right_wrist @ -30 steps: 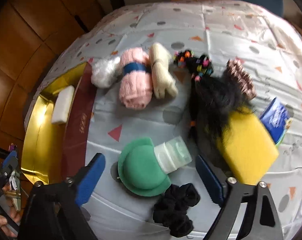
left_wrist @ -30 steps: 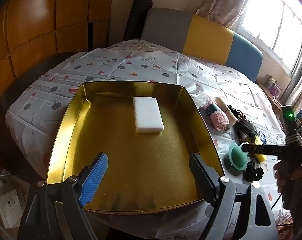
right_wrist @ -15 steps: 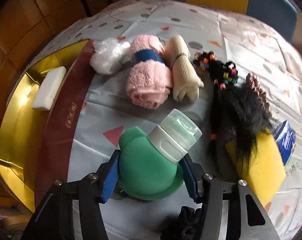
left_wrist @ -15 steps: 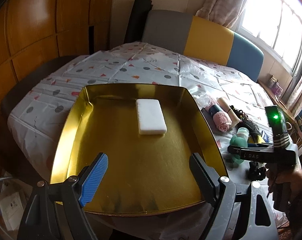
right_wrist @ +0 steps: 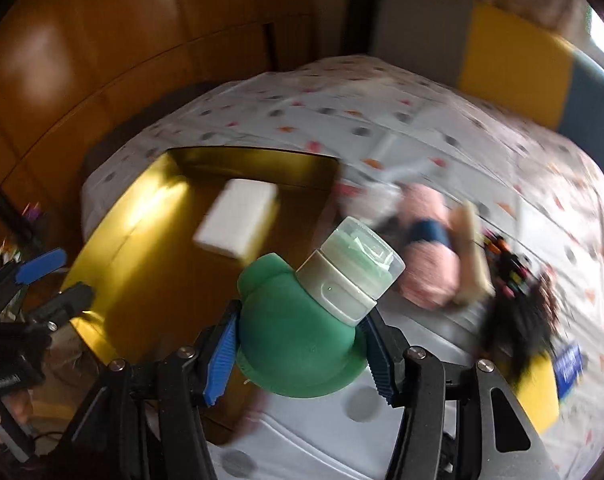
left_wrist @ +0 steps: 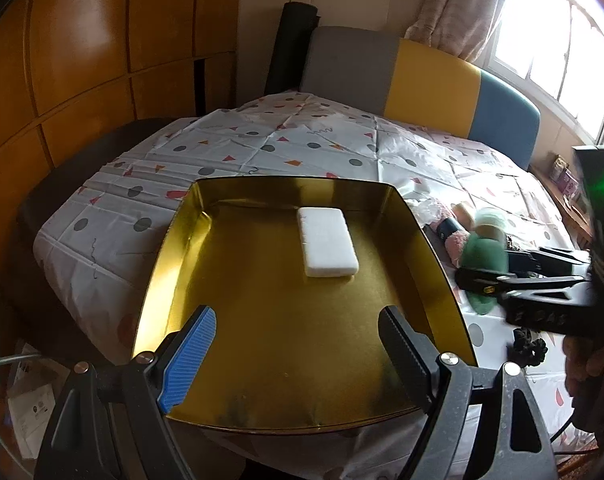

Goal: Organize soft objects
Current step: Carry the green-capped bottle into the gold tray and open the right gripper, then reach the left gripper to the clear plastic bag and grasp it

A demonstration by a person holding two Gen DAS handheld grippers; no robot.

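The right gripper point(right_wrist: 302, 344) has its jaws clamped on the green squeeze bottle point(right_wrist: 298, 336), lifted off the surface beside the gold tray point(left_wrist: 174, 280); next it should travel over and release inside, near the white sponge point(left_wrist: 326, 242); the left gripper point(left_wrist: 298, 354) hovers wide, empty
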